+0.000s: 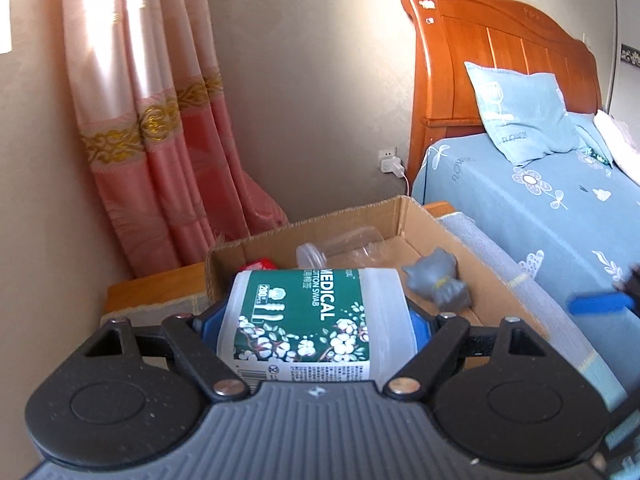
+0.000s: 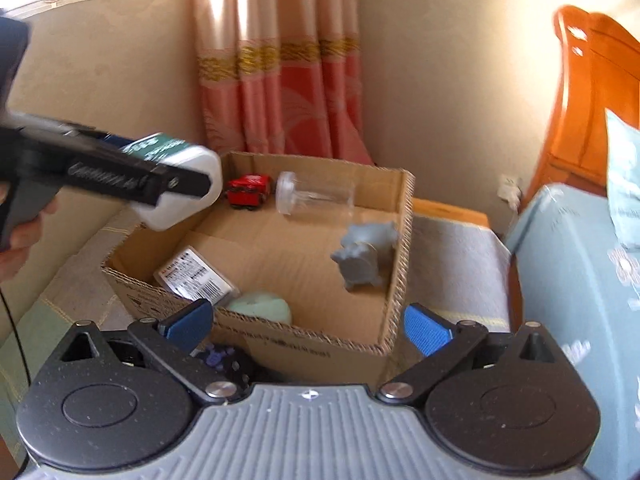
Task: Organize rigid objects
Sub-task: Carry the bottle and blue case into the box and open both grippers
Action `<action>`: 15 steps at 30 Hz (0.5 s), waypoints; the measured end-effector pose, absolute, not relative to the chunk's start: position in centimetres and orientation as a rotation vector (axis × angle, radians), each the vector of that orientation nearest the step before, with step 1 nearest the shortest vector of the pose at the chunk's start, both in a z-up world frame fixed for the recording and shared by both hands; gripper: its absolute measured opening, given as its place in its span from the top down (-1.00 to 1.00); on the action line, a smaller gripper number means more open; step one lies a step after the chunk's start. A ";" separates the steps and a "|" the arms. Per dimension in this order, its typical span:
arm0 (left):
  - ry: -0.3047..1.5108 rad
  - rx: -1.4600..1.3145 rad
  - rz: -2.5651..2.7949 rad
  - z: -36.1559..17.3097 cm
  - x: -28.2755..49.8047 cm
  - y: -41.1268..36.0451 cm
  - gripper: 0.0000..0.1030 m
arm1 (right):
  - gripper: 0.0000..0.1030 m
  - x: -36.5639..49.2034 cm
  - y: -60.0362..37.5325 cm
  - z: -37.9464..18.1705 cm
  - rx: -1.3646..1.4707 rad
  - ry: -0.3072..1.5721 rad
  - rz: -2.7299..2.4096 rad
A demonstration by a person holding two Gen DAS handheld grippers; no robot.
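My left gripper [image 1: 312, 320] is shut on a white cotton swab tub with a green label [image 1: 316, 320]; in the right wrist view the tub [image 2: 180, 184] hangs over the left rim of the cardboard box [image 2: 400, 264]. Inside the box lie a red toy car [image 2: 249, 191], a clear plastic cup [image 2: 316, 199], a grey figurine [image 2: 366, 254], a barcode-labelled case [image 2: 196, 278] and a pale green round object [image 2: 264, 306]. My right gripper [image 2: 308, 326] is open and empty, just in front of the box's near wall.
The box [image 1: 440, 240] stands on a cloth-covered low table [image 2: 456, 268] beside a bed with a blue sheet [image 1: 540, 208] and wooden headboard [image 1: 500, 40]. A pink curtain [image 1: 160, 140] hangs behind. A purple object [image 2: 218, 358] lies under my right gripper.
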State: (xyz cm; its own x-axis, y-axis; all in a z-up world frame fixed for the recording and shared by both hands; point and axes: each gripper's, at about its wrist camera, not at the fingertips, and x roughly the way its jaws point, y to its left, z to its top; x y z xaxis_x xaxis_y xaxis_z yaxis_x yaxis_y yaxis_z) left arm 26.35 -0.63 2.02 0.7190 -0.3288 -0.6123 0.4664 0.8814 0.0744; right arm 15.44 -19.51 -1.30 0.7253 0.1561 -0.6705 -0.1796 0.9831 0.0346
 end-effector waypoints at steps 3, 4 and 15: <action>0.634 0.231 -0.442 1.9 28.1 -1.7 -0.60 | -1.00 14.7 -19.8 -1.1 -0.030 0.735 0.188; 0.638 0.227 -0.435 1.9 28.6 -2.0 -0.60 | -1.00 14.4 -19.9 -1.1 -0.034 0.729 0.192; 0.600 0.276 -0.389 1.4 27.0 -2.5 -0.95 | -1.00 13.0 -20.0 -0.4 -0.051 0.715 0.188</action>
